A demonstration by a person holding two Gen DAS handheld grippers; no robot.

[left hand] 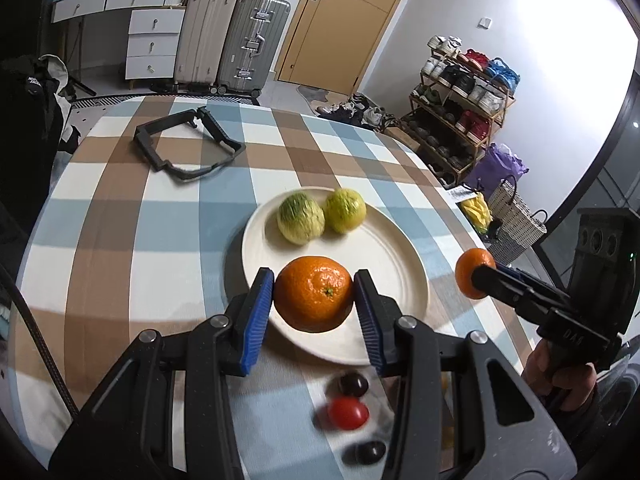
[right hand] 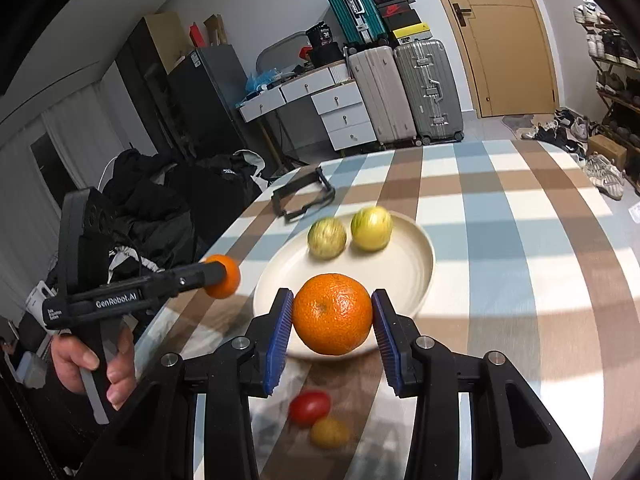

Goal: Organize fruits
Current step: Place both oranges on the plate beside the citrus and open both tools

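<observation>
My left gripper [left hand: 313,280] is shut on an orange [left hand: 313,300], seen in front of the near part of a white plate [left hand: 400,264]. Two yellow-green fruits [left hand: 300,218] [left hand: 346,210] lie at the plate's far side. My right gripper [right hand: 333,298] is shut on a second orange [right hand: 332,314] by the plate's [right hand: 412,268] near rim. Each wrist view shows the other gripper from the side with its orange: the right gripper [left hand: 480,276] with its orange [left hand: 469,270], the left gripper [right hand: 216,274] with its orange [right hand: 228,280].
Small tomatoes lie on the checked tablecloth below the grippers: a red one [left hand: 347,413], dark ones [left hand: 352,385], a yellow one [right hand: 330,433]. A black frame-like object [left hand: 188,142] lies at the table's far side. Suitcases, drawers and a shoe rack stand beyond.
</observation>
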